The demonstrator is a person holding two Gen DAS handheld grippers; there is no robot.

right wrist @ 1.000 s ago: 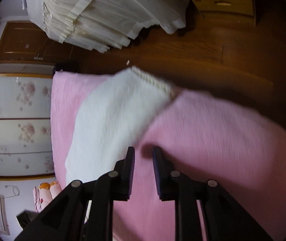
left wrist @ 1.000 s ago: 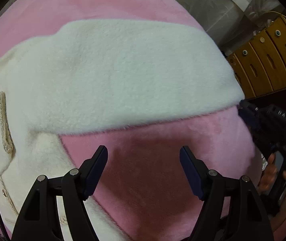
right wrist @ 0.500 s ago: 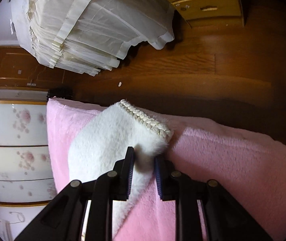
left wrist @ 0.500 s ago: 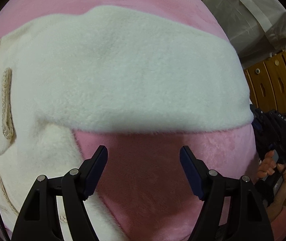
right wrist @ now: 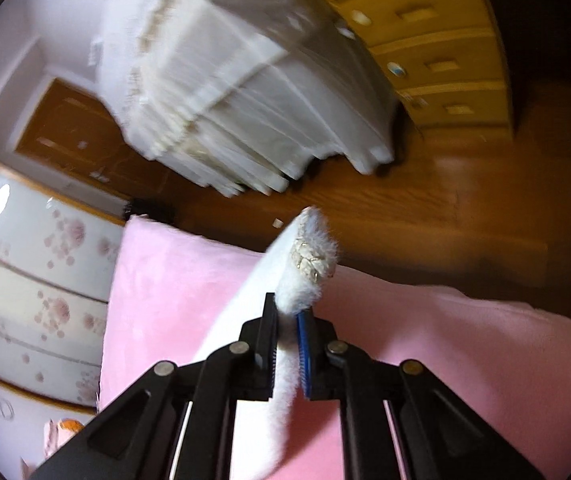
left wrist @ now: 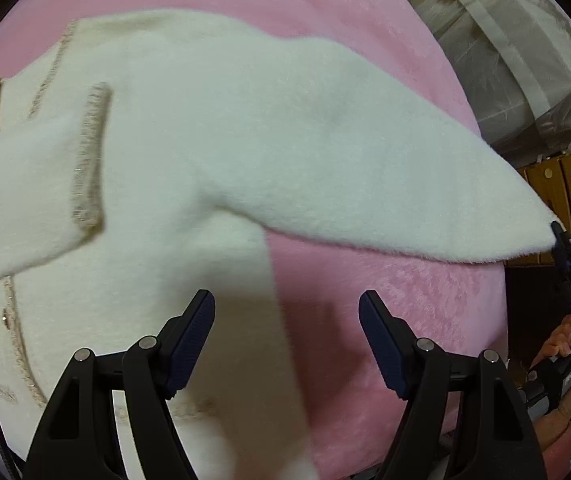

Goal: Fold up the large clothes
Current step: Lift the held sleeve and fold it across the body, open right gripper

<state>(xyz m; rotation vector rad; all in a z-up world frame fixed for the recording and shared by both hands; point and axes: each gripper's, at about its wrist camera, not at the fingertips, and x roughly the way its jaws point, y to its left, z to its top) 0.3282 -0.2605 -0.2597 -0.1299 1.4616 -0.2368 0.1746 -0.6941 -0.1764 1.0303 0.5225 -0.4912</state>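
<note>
A fluffy white jacket (left wrist: 205, 152) with beige braided trim lies on a pink blanket (left wrist: 397, 320). Its sleeve (left wrist: 405, 200) stretches to the right, lifted off the blanket. The sleeve's tip is pinched by my right gripper (left wrist: 559, 240) at the right edge of the left wrist view. In the right wrist view my right gripper (right wrist: 287, 316) has its jaws closing on the trimmed cuff (right wrist: 311, 260), pads pressing the fabric. My left gripper (left wrist: 287, 340) hovers open above the jacket's side edge and holds nothing.
A person's hand (left wrist: 565, 344) grips the right tool's handle. Beyond the pink blanket (right wrist: 173, 280) lie a wooden floor (right wrist: 425, 224), a yellow chest of drawers (right wrist: 437, 48), a pile under white sheeting (right wrist: 237, 80) and floral-patterned white doors (right wrist: 33, 264).
The right gripper closed on the sleeve's cuff and raised it off the blanket. The left gripper slid sideways over the jacket, staying open; more of the jacket's body shows now.
</note>
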